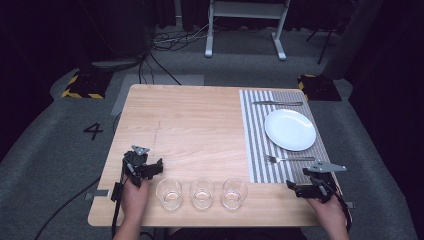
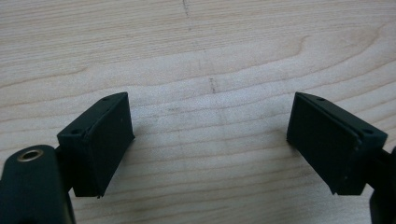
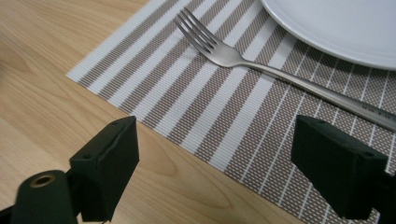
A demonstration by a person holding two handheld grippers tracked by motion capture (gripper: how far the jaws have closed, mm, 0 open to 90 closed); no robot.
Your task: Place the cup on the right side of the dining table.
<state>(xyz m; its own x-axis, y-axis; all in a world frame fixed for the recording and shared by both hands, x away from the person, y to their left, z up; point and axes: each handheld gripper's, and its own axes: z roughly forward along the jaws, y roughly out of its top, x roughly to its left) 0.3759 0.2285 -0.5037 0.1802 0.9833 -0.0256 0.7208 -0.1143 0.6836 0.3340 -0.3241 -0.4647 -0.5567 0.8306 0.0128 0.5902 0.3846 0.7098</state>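
Table (image 1: 190, 125): three glasses (image 1: 202, 193) in front row; plate (image 1: 290, 129), fork (image 1: 289, 159), knife (image 1: 277, 103) on striped placemat (image 1: 255, 145); left gripper (image 1: 155, 167) and right gripper (image 1: 292, 187) spread wide, empty

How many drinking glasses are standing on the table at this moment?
3. They stand in a row along the near edge of the table: the left glass beside the left claw, the middle glass, and the right glass near the striped placemat.

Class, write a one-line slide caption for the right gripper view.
Open right gripper poised over striped placemat, fork beside white plate.
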